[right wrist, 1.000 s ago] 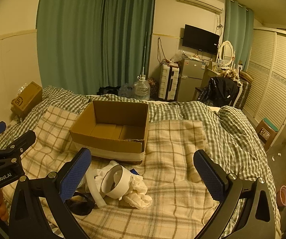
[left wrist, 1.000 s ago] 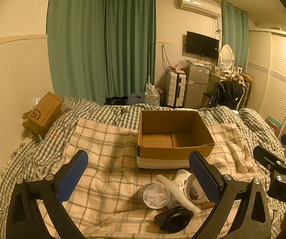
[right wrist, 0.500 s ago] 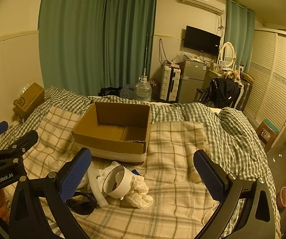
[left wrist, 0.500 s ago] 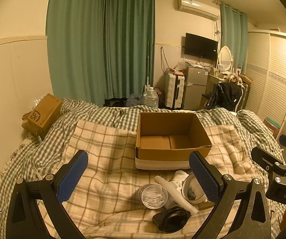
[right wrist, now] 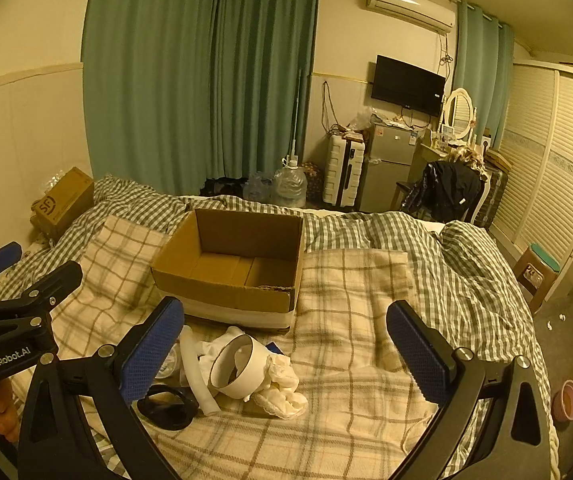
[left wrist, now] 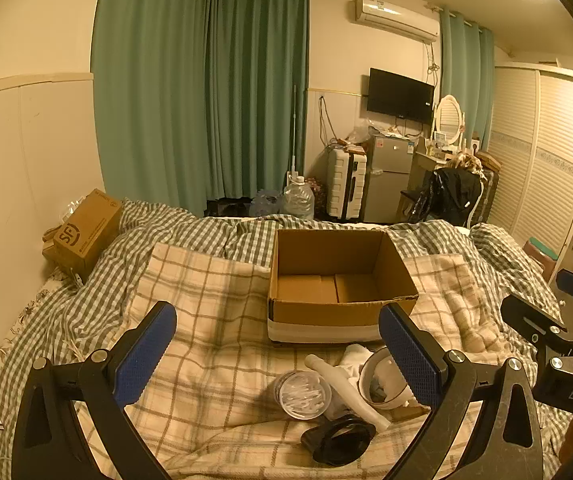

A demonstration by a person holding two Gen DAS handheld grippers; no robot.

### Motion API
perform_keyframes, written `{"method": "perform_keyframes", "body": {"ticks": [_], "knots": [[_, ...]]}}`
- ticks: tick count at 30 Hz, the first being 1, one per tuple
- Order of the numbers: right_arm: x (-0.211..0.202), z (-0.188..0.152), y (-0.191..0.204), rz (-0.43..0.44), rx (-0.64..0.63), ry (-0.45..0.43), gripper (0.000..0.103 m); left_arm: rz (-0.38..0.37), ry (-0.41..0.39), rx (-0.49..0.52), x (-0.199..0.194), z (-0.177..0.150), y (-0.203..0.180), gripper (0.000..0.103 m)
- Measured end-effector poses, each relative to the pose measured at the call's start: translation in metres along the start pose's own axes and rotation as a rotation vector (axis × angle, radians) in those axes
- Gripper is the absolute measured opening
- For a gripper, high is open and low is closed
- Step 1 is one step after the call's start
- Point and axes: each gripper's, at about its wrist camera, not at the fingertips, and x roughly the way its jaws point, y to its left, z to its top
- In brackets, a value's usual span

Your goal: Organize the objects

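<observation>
Landmark: open cardboard box (left wrist: 342, 284), upright on the cream plaid blanket (left wrist: 206, 312) of the bed, its interior bare as far as both views show.

Left gripper (left wrist: 278, 344): jaws spread wide, holding nothing, raised above the blanket on the near side of the box. Right gripper (right wrist: 286, 340): jaws likewise spread wide, holding nothing, raised above the blanket near the box's front right corner.

Items for sorting lie in 1 cluster on the blanket just in front of the box, none inside it:
- 1 clear round tub of cotton swabs (left wrist: 301, 394), upright, at the left of the cluster.
- 1 white tube (left wrist: 344, 384), lying flat, touching the tub's right side.
- 1 white roll (right wrist: 235, 366), tipped on its side, resting against crumpled white cloth (right wrist: 280, 390).
- 1 black round item (left wrist: 338, 438), nearest the cameras; its kind cannot be told.

A second, closed carton (left wrist: 86, 232) sits far left of the box, against the wall.
</observation>
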Motion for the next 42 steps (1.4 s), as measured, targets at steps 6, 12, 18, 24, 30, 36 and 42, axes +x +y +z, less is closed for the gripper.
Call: {"method": "perform_keyframes", "body": {"ticks": [6, 12, 18, 24, 30, 36, 42], "knots": [[-0.006, 0.004, 0.001, 0.008, -0.007, -0.004, 0.099, -0.012, 0.009, -0.009, -0.002, 0.003, 0.001, 0.103], [-0.004, 0.002, 0.004, 0.013, -0.017, 0.011, 0.099, -0.003, 0.058, 0.000, 0.006, -0.004, 0.005, 0.103], [0.013, -0.014, 0.013, 0.034, -0.029, 0.083, 0.099, 0.012, 0.148, 0.020, 0.025, -0.024, 0.012, 0.103], [0.047, -0.042, 0.035, 0.082, -0.071, 0.207, 0.098, 0.052, 0.261, 0.056, 0.052, -0.051, 0.021, 0.103], [0.078, -0.068, 0.070, 0.167, -0.146, 0.334, 0.096, 0.053, 0.325, 0.031, 0.070, -0.068, 0.040, 0.103], [0.105, -0.089, 0.104, 0.211, -0.213, 0.449, 0.096, 0.050, 0.352, 0.041, 0.082, -0.079, 0.057, 0.103], [0.125, -0.102, 0.120, 0.238, -0.223, 0.550, 0.096, 0.025, 0.399, -0.002, 0.093, -0.089, 0.072, 0.103]]}}
